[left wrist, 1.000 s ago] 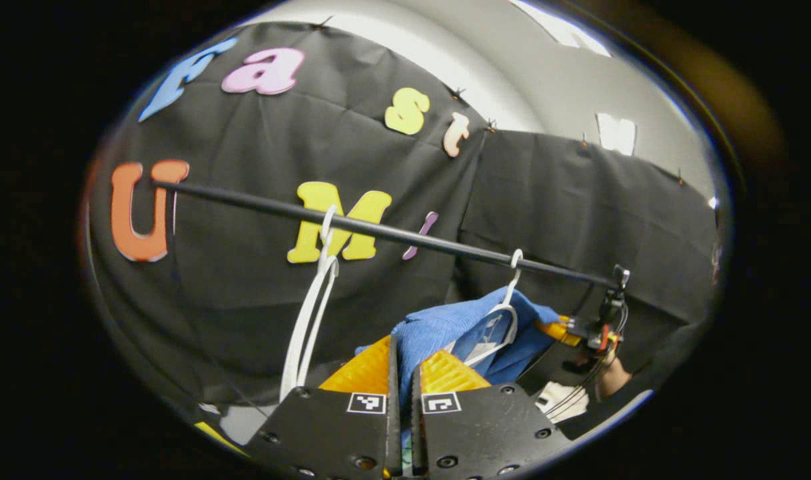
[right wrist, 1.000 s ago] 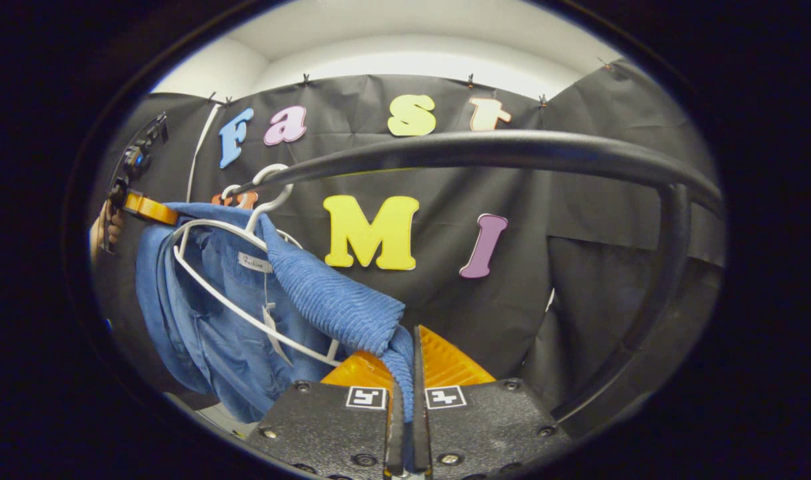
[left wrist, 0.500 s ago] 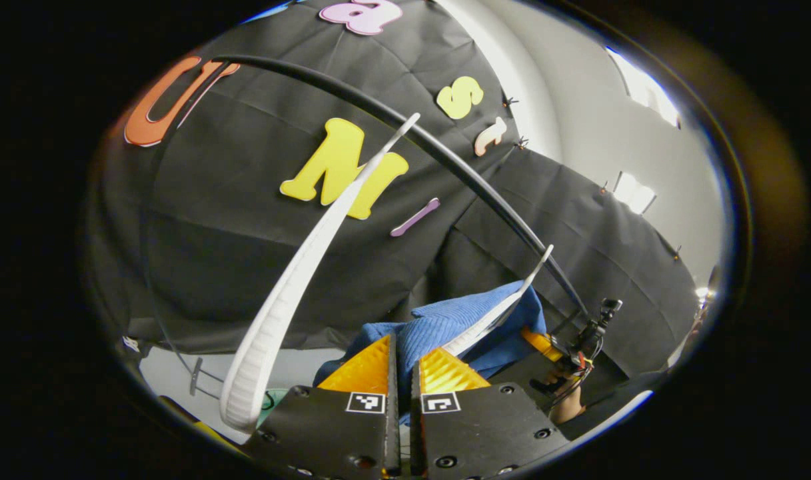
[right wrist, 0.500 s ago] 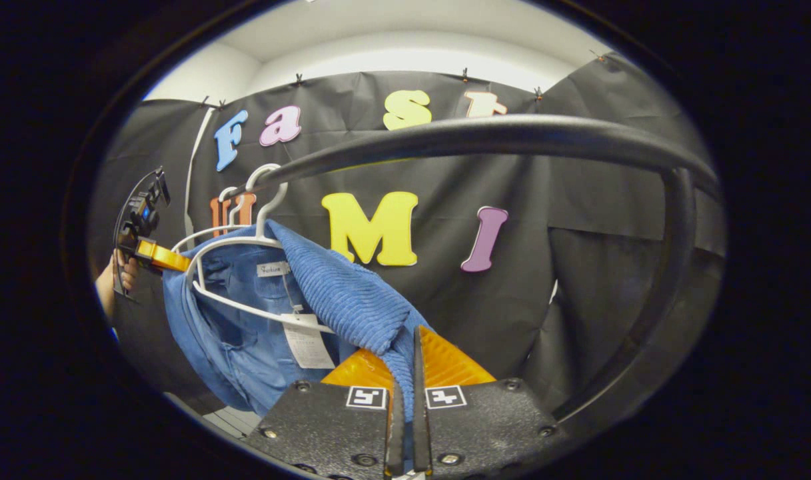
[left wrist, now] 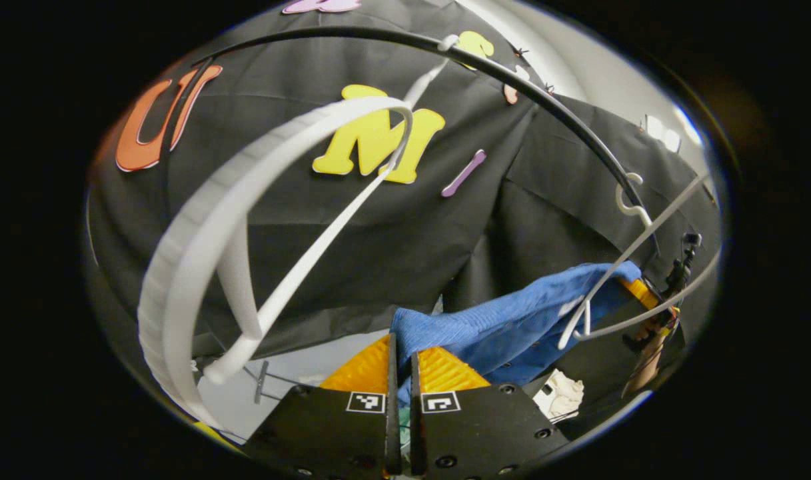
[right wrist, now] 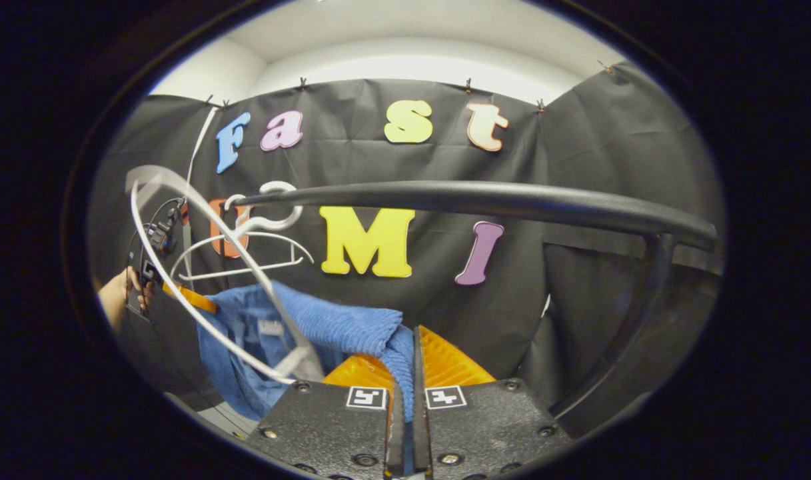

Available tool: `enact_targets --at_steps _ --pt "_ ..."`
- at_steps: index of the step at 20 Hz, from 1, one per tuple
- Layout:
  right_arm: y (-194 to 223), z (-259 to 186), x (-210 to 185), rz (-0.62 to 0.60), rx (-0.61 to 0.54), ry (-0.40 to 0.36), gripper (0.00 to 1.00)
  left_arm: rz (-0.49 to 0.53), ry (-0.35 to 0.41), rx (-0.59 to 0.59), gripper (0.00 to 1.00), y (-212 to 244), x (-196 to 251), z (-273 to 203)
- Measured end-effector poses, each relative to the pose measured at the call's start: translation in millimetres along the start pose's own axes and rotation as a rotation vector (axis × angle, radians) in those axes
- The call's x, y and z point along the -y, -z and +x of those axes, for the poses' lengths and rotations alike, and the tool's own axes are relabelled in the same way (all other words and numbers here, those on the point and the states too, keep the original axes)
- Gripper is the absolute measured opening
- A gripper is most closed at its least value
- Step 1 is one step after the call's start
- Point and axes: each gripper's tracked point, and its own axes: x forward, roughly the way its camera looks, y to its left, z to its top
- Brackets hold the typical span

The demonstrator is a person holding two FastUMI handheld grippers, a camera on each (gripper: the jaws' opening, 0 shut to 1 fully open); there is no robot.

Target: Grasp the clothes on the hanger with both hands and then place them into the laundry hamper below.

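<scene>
While both grippers pinch the blue ribbed corduroy garment (right wrist: 342,325), left gripper (left wrist: 400,353) and right gripper (right wrist: 405,353) each clamped on cloth below the black rail (right wrist: 485,200), the loose white plastic hanger (right wrist: 198,293) may snag the cloth.

I am working in a staged recording booth, not a lived-in home. Black cloth (right wrist: 578,167) is pinned up as the walls, with small clips along its top edge, and plain white wall and ceiling (right wrist: 405,47) show above it. A black metal clothes rail (right wrist: 485,200) runs across in front of the cloth, with white plastic hangers (left wrist: 245,220) hooked on it, a laundry corner set up for the purpose. Bright ceiling light panels (left wrist: 662,130) glow overhead, more like an office or a lab than a bedroom.
</scene>
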Motion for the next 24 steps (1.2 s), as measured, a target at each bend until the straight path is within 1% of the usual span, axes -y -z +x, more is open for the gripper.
enact_targets --at_steps 3,6,7,8,9,10,11,14,16,17,20,24 --pt "26 5 10 0.05 -0.059 0.022 0.08 -0.061 0.017 0.03 0.06 10 9 7" --pt "47 6 10 0.084 -0.098 0.019 0.08 -0.102 0.044 0.074 0.05 15 25 10" --pt "52 7 9 0.099 -0.107 0.02 0.08 -0.102 0.048 0.091 0.09 19 29 11" --pt "61 6 6 0.119 -0.12 0.011 0.08 -0.106 0.042 0.1 0.02 28 30 15" --pt "69 6 3 0.148 -0.14 0.006 0.08 -0.111 0.026 0.103 0.02 35 31 19" --pt "77 6 -1 0.177 -0.159 -0.006 0.08 -0.111 0.013 0.101 0.09 44 33 15" --pt "88 7 -4 0.206 -0.178 -0.008 0.08 -0.108 -0.001 0.1 0.01 50 34 17" --pt "118 11 -18 0.315 -0.234 -0.037 0.08 -0.115 -0.026 0.105 0.01 69 43 21" --pt "139 13 -30 0.376 -0.272 -0.059 0.08 -0.129 -0.065 0.101 0.01 83 44 18" --pt "147 12 -36 0.387 -0.28 -0.058 0.08 -0.132 -0.087 0.102 0.01 88 43 18" --pt "164 11 -60 0.394 -0.306 -0.092 0.08 -0.115 -0.157 0.118 0.01 106 48 12" --pt "173 14 -96 0.338 -0.317 -0.137 0.08 -0.092 -0.226 0.138 0.01 127 57 9"
